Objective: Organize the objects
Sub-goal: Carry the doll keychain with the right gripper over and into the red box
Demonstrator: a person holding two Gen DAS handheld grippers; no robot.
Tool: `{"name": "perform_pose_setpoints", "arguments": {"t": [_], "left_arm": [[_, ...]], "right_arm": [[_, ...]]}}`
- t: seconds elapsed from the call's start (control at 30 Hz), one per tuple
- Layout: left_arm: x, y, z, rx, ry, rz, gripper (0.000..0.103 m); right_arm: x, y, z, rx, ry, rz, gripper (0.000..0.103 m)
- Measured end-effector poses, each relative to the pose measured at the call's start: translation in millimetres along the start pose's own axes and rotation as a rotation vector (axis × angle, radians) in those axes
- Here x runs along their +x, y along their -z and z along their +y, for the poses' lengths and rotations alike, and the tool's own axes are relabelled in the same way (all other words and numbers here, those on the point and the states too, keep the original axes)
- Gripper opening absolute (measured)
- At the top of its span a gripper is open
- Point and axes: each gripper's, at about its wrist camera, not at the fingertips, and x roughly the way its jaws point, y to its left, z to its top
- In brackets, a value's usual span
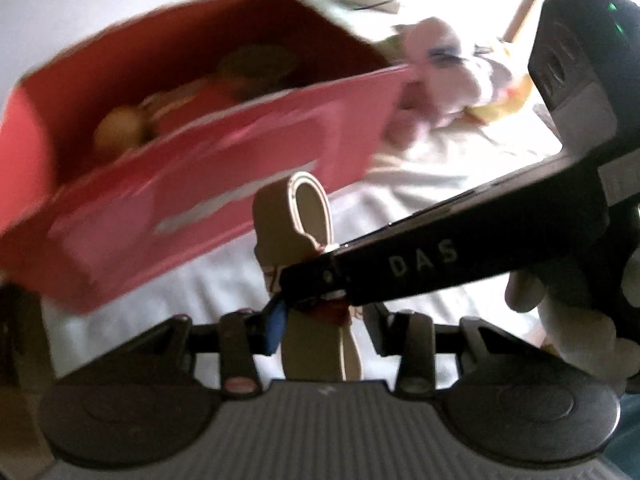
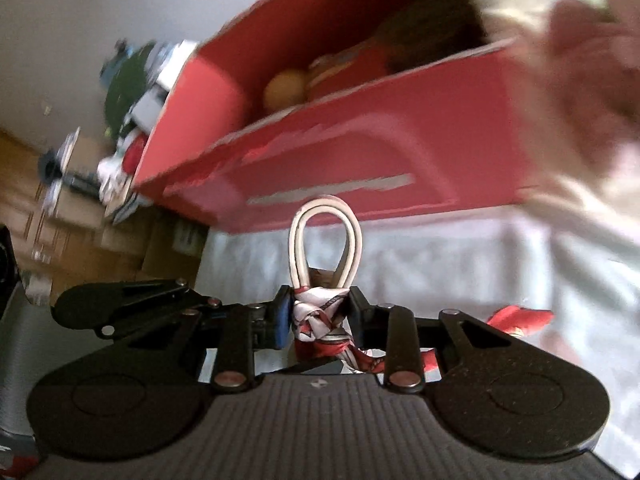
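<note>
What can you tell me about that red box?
The red box looks like cardboard, open on top, with a pale strip along its near side. It sits tilted in both views, on white bedding. Inside lie an orange ball and other blurred items. A pink soft toy lies at its far corner. Neither gripper's fingers touch it.

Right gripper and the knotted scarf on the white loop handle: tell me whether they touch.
Touching. In the right wrist view, the right gripper has both pads pressed against the knotted scarf at the base of the white loop handle, with no gap on either side.
</note>
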Motion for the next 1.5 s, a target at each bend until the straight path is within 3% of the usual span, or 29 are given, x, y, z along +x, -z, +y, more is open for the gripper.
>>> {"name": "perform_pose_setpoints", "arguments": {"t": [0.3, 0.47, 0.67, 0.87, 1.07, 1.3, 1.5], "left_arm": [[-9.1, -48.7, -57.7, 0.163, 0.086, -0.099, 0.043], [-32.5, -71.5, -70.4, 0.202, 0.083, -0.192, 0.043], [-61.6, -96.7, -50.4, 0.166, 0.023, -0.301, 0.043], [-94.2, -114.0, -7.5, 0.099, -0.085, -0.381, 0.043], [-103.4, -113.8, 51.9, -0.024, -0.158, -0.372, 0.043], [-70.1, -86.6, 103.4, -0.139, -0.202, -0.241, 0.043], [-32.3, -74.9, 120.2, -0.184, -0.229, -0.136, 0.043]], "right_arm": [[-75.9, 0.6, -17.6, 0.048, 0.074, -0.207, 0.031], [-105.7, -13.7, -10.4, 0.009, 0.082, -0.313, 0.031], [-111.0, -50.7, 15.7, -0.106, 0.052, -0.392, 0.031], [-94.3, -93.8, 54.1, -0.231, -0.027, -0.433, 0.031], [-45.9, -126.0, 83.2, -0.294, -0.105, -0.369, 0.031], [34.5, -136.1, 90.2, -0.291, -0.111, -0.187, 0.031], [83.3, -141.3, 84.7, -0.222, -0.126, -0.021, 0.031]]}}
